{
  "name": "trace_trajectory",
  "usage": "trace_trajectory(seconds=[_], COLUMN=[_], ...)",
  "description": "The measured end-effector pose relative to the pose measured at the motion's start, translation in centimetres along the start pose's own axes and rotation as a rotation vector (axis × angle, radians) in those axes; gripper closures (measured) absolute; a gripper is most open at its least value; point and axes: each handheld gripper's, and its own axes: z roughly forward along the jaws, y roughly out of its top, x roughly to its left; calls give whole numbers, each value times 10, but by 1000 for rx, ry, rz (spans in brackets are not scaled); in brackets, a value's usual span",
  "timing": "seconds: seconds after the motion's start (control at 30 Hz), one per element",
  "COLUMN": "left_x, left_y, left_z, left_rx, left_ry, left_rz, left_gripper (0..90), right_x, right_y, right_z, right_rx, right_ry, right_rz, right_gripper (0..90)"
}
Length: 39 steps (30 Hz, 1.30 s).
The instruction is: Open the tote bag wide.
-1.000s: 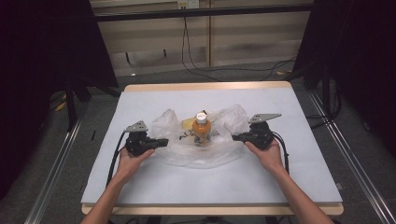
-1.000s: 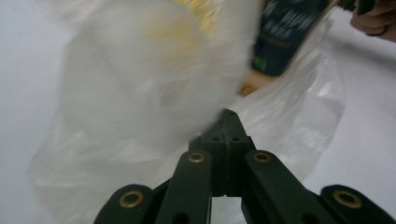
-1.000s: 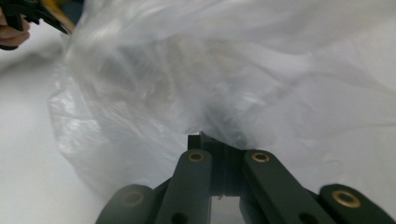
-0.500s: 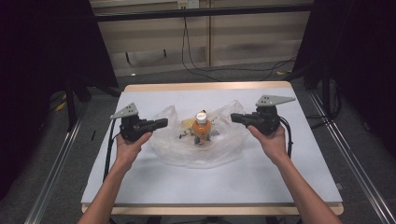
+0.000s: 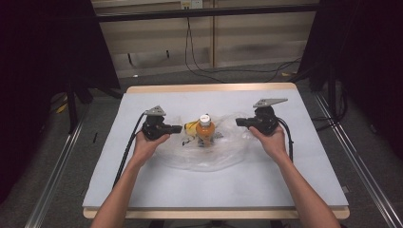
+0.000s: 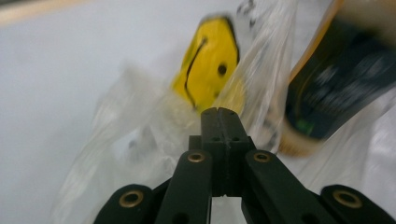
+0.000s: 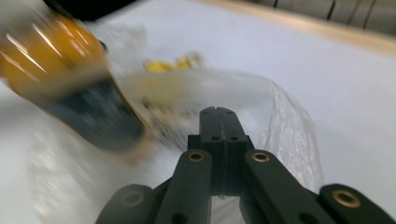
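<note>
A white cloth-covered table (image 5: pixel 142 190) is carrying a crinkled clear plastic bag (image 5: pixel 209 156) at its middle. An orange bottle (image 5: pixel 205 133) with a white cap and dark label is standing upright inside the bag, a small flat yellow piece (image 6: pixel 208 65) lying just beside it. The left gripper (image 5: pixel 178 128) and the right gripper (image 5: pixel 237 122) are flanking the bag, jaws pressed together, each pinching the thin film at the bag's edge.

High view: overhead, facing forward, distant, whole table (image 5: pixel 142 190). Gripper views: close, inward along jaws; all share orange bottle (image 5: pixel 205 133) (image 6: pixel 336 79) (image 7: pixel 70 70).
</note>
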Motion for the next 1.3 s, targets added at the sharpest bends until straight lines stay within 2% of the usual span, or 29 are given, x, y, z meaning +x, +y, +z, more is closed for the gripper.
trace_trajectory(seconds=[0.1,0.23,0.3,0.37,0.47,0.5,0.57,0.6,0.67,0.7,0.77,0.83,0.9,1.13,1.27,1.3], left_x=[2,6,10,13,18,20,24,24,24,23,22,21,17,-6,-19,-24], left_y=[-13,-26,-33,-36,-42,-45,-50,-51,-51,-51,-51,-51,-49,-40,-37,-35], left_z=[8,8,4,-2,-11,-14,-20,-22,-23,-22,-23,-24,-27,-51,-63,-65], left_rx=[36,101,75,83,82,79,66,66,67,67,61,56,53,-20,-16,-2], left_ry=[-1,63,32,41,53,66,59,79,77,89,84,62,58,28,18,40], left_rz=[-13,-1,-35,-37,-49,-57,-78,-81,-75,-73,-78,-82,-69,-21,25,60], left_gripper=[900,900,900,900,900,900,900,900,900,900,900,900,900,900,900,900], right_x=[-13,-23,-27,-30,-36,-38,-42,-44,-47,-48,-46,-44,-44,-35,-24,-22], right_y=[-22,-40,-47,-52,-54,-55,-57,-58,-60,-60,-60,-58,-58,-46,-41,-40], right_z=[11,17,19,19,16,14,10,8,3,1,1,2,2,-6,-14,-16], right_rx=[64,109,136,146,148,148,147,145,147,149,151,157,153,88,106,109], right_ry=[-1,-10,-22,-33,-23,-22,-32,-37,-57,-61,-80,-89,-81,-36,-15,-12], right_rz=[28,48,47,56,57,56,58,62,70,69,64,53,48,39,7,-1], right_gripper=[900,900,900,900,900,900,900,900,900,900,900,900,900,900,900,900])
